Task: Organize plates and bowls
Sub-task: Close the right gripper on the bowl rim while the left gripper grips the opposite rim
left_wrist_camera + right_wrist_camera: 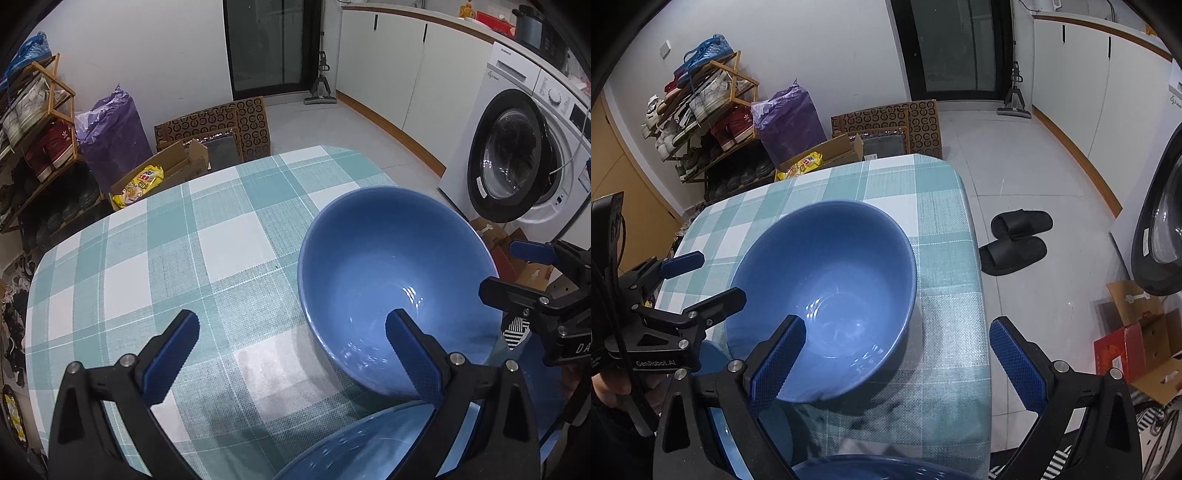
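Note:
A large blue bowl [388, 266] [831, 266] stands upright on the teal-and-white checked table [166, 258] [945, 266], near its right edge. My left gripper [295, 356] is open, its right finger overlapping the bowl's near rim and its left finger over bare cloth. My right gripper [899, 365] is also open, with its left finger across the bowl's near rim and its right finger past the table edge. Each gripper shows in the other's view, the right gripper [517, 271] and the left gripper [701, 282]. A lighter blue dish [369, 446] [868, 467] lies close under both cameras.
The table's right edge drops to a tiled floor with black slippers [1015, 240]. A washing machine [517, 155] stands right with its door open. Cardboard boxes [1137, 332], a shoe rack [701, 122] and a purple bag [786, 122] stand around the table. A hand [609, 387] holds the left gripper.

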A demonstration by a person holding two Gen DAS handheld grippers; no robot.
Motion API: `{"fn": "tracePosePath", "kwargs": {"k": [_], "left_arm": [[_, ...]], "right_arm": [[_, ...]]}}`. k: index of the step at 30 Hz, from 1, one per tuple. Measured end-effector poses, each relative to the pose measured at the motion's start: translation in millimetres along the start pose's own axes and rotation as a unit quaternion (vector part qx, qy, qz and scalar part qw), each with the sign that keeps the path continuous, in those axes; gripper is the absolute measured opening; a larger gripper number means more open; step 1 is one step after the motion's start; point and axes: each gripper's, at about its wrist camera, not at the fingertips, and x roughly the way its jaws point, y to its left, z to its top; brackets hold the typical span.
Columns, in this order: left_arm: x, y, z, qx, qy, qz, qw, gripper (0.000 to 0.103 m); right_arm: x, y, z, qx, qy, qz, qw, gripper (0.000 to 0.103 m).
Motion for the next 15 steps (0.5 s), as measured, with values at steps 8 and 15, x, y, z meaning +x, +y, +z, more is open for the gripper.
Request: {"fn": "tracePosePath", "kwargs": {"k": [8,15], "left_arm": [[7.0,-0.8,-1.5,0.003,0.012,-0.008,0.9999,0.092],[11.7,-0.8,-3.1,0.005,0.023,-0.017,0.9996,0.073]], "right_arm": [[12.4,2.7,1.7,-0.002,0.013,0.009,1.0,0.083],[17.1,2.2,-2.0,-0.007,0.025,0.019,0.999,0.07]]}}
